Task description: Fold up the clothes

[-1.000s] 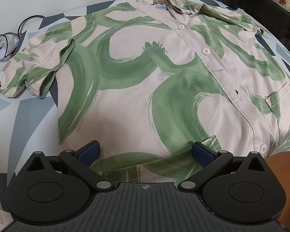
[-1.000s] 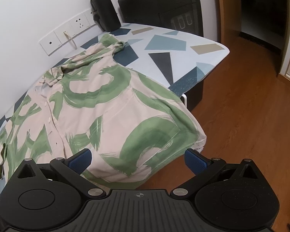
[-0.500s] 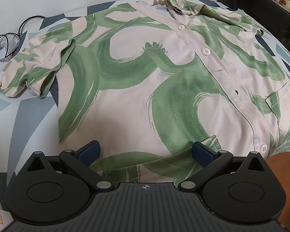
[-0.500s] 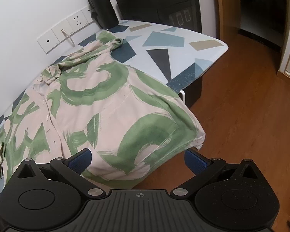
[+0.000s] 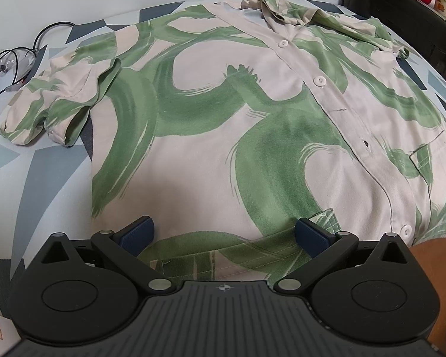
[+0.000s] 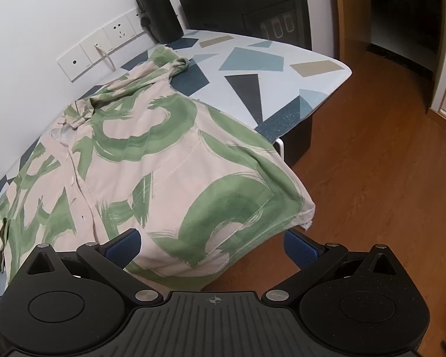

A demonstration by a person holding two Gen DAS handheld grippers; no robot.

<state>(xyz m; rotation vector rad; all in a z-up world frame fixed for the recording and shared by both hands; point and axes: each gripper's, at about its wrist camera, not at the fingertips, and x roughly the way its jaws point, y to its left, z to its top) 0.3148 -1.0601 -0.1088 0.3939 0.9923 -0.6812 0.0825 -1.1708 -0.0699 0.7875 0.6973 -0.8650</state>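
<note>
One green-swirled button-up shirt (image 5: pixel 223 136) lies spread on the desk (image 6: pixel 252 68); left tongs (image 5: pixel 224 235) and right tongs (image 6: pixel 212 245) both gape at its hem

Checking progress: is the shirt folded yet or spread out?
Spread out: the shirt lies open on the table, both sleeves out, hem over the edge.

Beige short-sleeved button-up shirt with broad green brush strokes (image 5: pixel 223 125) lies front-up, spread flat on the counter with a blue-grey geometric-patterned cover (image 5: pixel 35 178). Left claw (image 5: pixel 224 233) is spread wide at the shirt's hem, blue pads on either side of a turned-up strip of hem fabric. One sleeve sits bunched at left. Black cables (image 5: pixel 17 56) lie at the counter's far left edge.
</note>
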